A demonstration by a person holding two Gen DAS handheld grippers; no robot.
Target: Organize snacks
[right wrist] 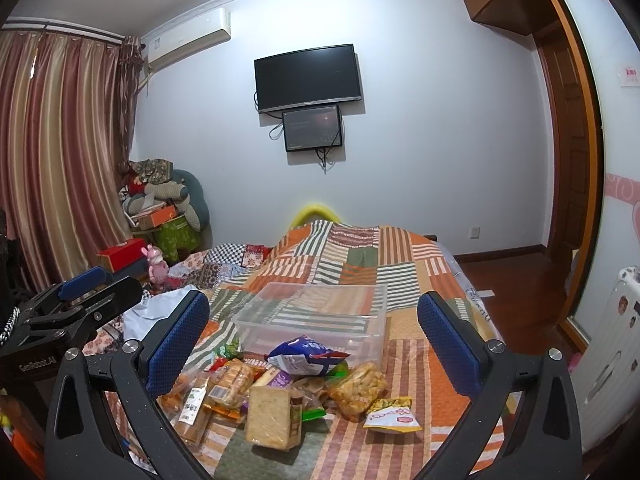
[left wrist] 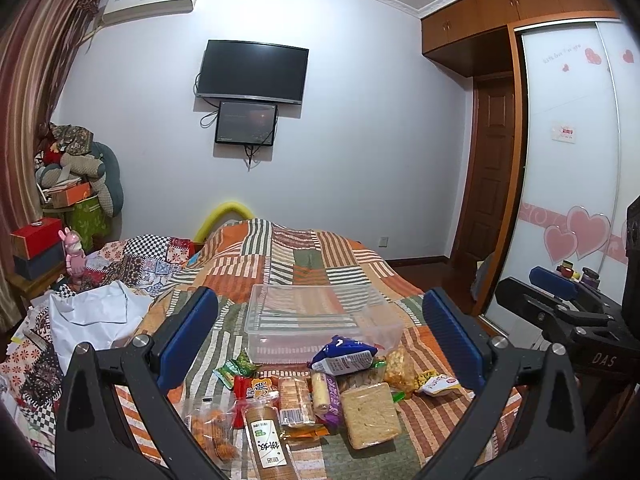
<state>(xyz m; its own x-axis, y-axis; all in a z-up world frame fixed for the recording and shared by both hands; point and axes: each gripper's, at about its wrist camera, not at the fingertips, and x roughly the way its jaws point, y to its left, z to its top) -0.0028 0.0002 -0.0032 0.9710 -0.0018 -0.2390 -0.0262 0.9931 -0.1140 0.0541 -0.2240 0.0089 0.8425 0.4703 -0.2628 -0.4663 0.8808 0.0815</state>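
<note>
Left wrist view: patchwork quilt (left wrist: pixel 312 248), TV (left wrist: pixel 253 70) on the wall, nothing blocking. Left gripper (left wrist: pixel 320 340) is spread wide and empty, with the snack pile (left wrist: pixel 320 392) just below and the clear bin (left wrist: pixel 320 316) behind it.

Right wrist view: right gripper (right wrist: pixel 316 344) also gapes wide, empty, above the same snacks; the bin sits right behind them.

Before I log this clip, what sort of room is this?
A home bedroom, most likely: the snacks and clear plastic bin sit on a bed with a patchwork quilt, facing a wall-mounted television, beside a built-in wardrobe.
</note>
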